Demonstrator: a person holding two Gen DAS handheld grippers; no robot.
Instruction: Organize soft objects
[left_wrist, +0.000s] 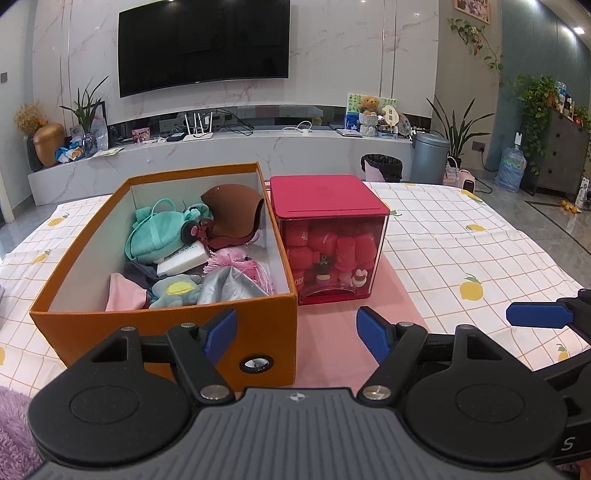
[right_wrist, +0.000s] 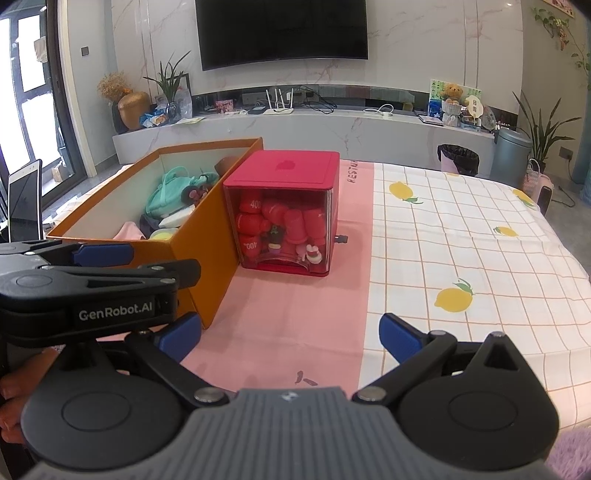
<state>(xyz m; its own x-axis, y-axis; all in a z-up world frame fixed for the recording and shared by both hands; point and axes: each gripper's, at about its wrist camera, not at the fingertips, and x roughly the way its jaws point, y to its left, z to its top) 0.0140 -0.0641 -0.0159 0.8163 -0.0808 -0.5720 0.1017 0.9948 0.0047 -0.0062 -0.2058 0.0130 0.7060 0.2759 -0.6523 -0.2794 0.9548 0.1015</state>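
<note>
Already the soft objects (left_wrist: 177, 258) lie heaped inside the orange box (left_wrist: 162, 332): a teal plush bag (left_wrist: 155, 236), a brown cap-like piece (left_wrist: 232, 214), a pink tassel (left_wrist: 240, 264), a grey cloth (left_wrist: 229, 288), a pink cloth (left_wrist: 125, 297) and a small teal plush with a yellow patch (left_wrist: 175, 291); none shows loose on the table (right_wrist: 461, 240). Just beside the box, on a pink mat (right_wrist: 295, 314), stands a red-lidded clear box (right_wrist: 288, 214) of red plastic pieces, lid on. Nearer, the left gripper (left_wrist: 295, 332) hovers low before the orange box's front wall, jaws wide and holding nothing; the right gripper (right_wrist: 290, 338) hangs over the mat, likewise spread wide and bare, with the left gripper visible at its left. Such a scene fits 2 stages: soft things gathered in and both grippers drawn back, or a jumbled box awaiting sorting; the pictures do not settle which, so no particular move can be called for beyond keeping clear of the box walls.
</note>
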